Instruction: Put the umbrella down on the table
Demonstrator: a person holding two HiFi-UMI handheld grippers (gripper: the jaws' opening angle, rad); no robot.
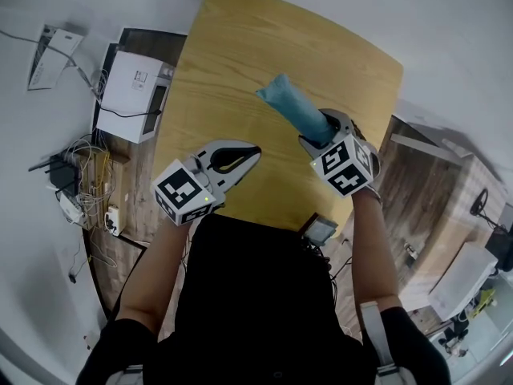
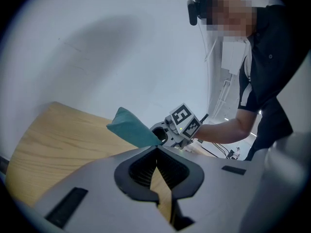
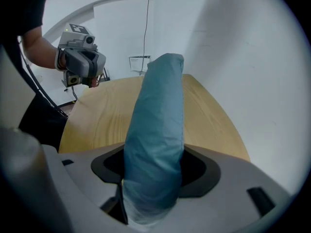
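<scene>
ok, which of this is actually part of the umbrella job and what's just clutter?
In the job:
- umbrella, teal, folded
- right gripper, fingers shut on it
- table, under it

Lying about:
- left gripper, shut, holding nothing
- white box, left of the table
- cable tangle, beside the box

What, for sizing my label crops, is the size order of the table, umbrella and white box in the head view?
1. Table, clearly largest.
2. White box.
3. Umbrella, narrowly smaller; it is nearer the camera and partly hidden in the right gripper.
</scene>
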